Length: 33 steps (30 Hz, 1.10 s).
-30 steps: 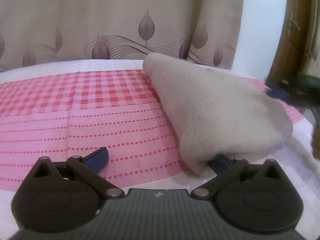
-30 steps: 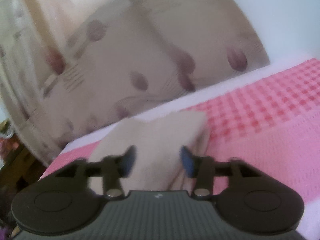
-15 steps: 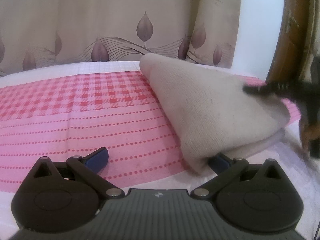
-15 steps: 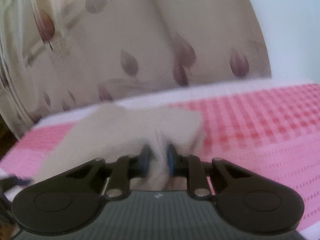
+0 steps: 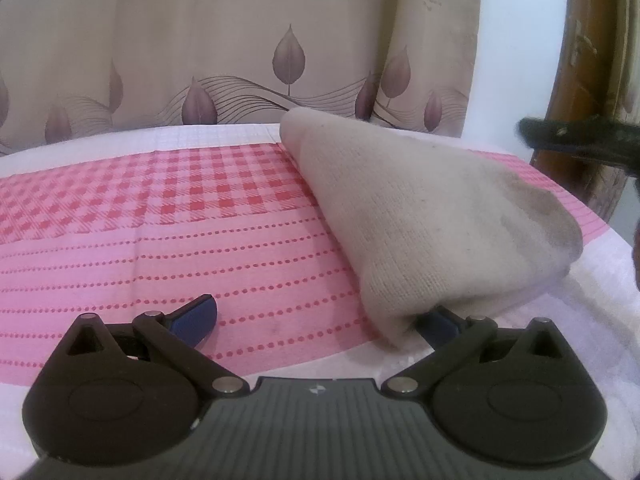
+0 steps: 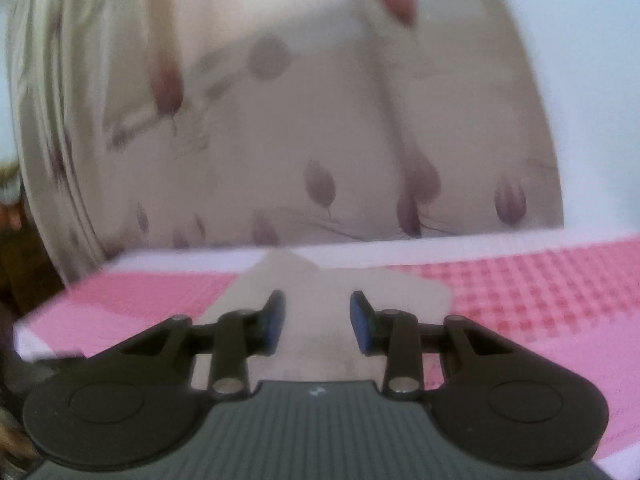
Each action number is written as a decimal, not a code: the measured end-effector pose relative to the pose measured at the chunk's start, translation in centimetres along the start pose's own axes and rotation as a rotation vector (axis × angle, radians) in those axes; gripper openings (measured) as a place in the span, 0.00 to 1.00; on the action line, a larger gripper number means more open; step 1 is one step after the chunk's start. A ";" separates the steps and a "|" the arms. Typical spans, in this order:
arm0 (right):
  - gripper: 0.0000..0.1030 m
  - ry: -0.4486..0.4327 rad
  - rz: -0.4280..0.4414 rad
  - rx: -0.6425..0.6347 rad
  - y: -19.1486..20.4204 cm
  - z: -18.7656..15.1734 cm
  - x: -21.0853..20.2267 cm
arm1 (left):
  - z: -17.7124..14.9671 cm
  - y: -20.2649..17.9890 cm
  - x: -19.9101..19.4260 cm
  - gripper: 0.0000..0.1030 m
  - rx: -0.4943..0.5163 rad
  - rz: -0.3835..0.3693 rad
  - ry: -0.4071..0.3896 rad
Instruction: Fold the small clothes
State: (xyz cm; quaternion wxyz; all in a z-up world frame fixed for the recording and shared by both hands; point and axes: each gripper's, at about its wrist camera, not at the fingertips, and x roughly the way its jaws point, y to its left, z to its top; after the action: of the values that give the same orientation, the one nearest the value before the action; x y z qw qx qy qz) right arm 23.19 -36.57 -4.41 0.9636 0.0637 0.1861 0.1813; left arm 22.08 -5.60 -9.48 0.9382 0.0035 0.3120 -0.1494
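- The beige knit garment (image 5: pixel 432 216), folded, lies on the pink checked cloth (image 5: pixel 140 216), its long axis running from lower right to upper centre of the left wrist view.
- The left gripper (image 5: pixel 316 320) stands wide apart, its right pad touching the near end.
- The right gripper (image 6: pixel 318 320) is opening, nothing pinched; the garment lies just beyond its pads.

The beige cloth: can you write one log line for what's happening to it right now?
cloth: beige cloth folded on pink sheet | left gripper: open, one finger under cloth edge | right gripper: opening, clear of cloth
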 end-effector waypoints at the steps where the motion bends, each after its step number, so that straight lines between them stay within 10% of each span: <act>1: 0.35 0.031 -0.017 -0.021 0.3 -0.2 1.1 | 0.0 0.0 0.0 1.00 0.001 0.001 -0.001; 4: 0.32 0.174 -0.088 -0.022 -0.6 -2.2 4.7 | 0.0 0.0 0.0 1.00 0.009 0.005 -0.002; 11: 0.34 0.053 -0.044 0.081 -2.2 -4.0 3.4 | -0.1 0.0 -0.1 1.00 0.018 0.010 -0.003; 13: 0.44 0.022 -0.048 0.065 -1.9 -4.5 2.7 | -0.1 0.0 -0.2 1.00 0.022 0.013 -0.007; 17: 0.97 -0.044 -0.075 0.027 -0.5 -4.7 1.4 | -0.1 -0.1 -0.3 1.00 0.031 0.023 -0.012; 21: 1.00 -0.153 -0.096 0.141 -1.8 -5.2 -0.8 | -0.5 -0.2 -1.7 1.00 0.038 0.036 -0.086; 26: 1.00 0.064 -0.008 0.265 -4.1 -4.7 0.7 | 0.2 1.5 -5.1 1.00 -0.051 -0.160 -0.187; 33: 1.00 0.259 0.159 0.376 -6.9 -3.4 4.4 | 5.6 5.9 3.4 1.00 -0.220 -0.371 0.067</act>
State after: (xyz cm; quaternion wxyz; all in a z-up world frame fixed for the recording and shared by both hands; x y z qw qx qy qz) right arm 27.95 -41.18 -10.34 0.8855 0.2327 0.3331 0.2254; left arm 29.54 -1.50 -7.48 0.8784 -0.1514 0.3530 -0.2843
